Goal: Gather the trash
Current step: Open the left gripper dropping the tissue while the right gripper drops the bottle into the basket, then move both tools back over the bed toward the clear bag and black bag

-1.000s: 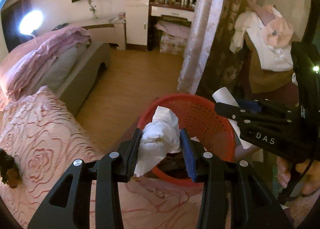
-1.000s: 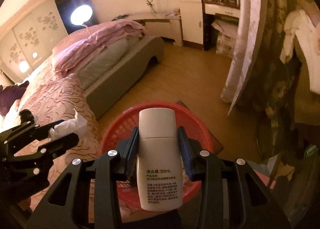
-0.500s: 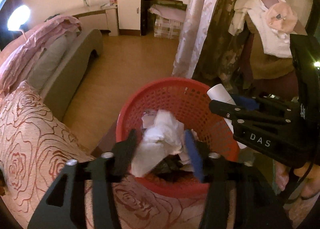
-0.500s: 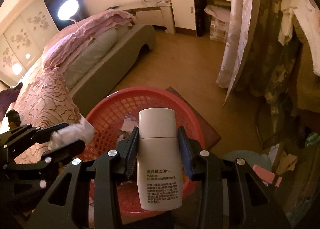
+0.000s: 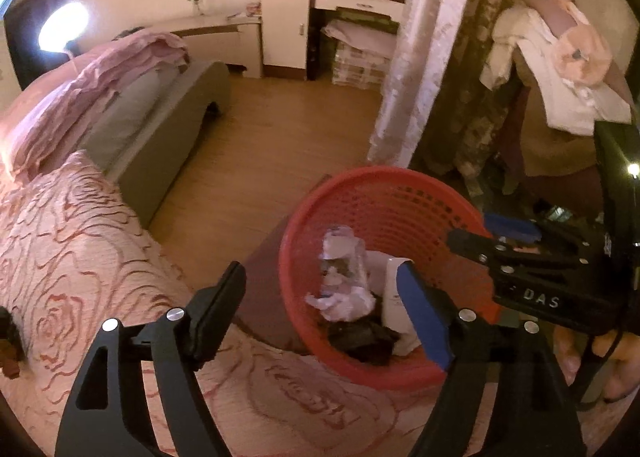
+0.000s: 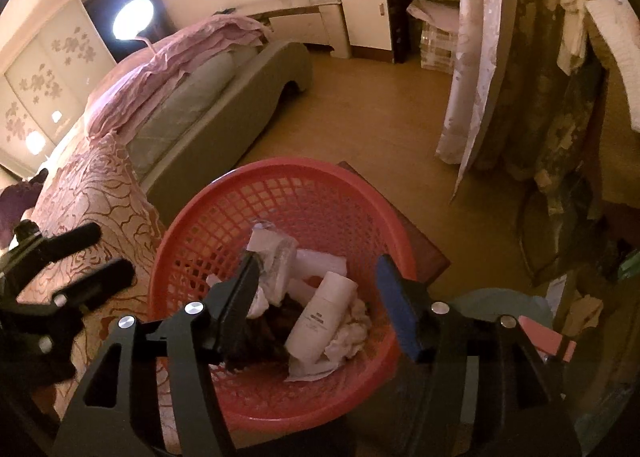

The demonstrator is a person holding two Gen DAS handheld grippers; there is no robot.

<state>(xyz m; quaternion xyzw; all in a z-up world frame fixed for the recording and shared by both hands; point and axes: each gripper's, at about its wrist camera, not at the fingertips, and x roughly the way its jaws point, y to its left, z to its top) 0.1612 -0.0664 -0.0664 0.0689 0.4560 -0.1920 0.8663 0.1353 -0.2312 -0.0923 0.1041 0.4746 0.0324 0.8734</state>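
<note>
Lamplit bedroom [image 5: 64, 23], wooden floor [image 5: 256, 161]

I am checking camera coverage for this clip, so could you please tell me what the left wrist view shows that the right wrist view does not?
Only the left wrist view shows the right gripper from the side, its DAS lettering, and a hand below it.

Only the right wrist view shows the white bottle lying full length in the trash, the left gripper over the bedspread, and the flowered wardrobe doors.

Both show the red basket holding crumpled tissue, and each gripper's jaws opening with nothing between them.
</note>
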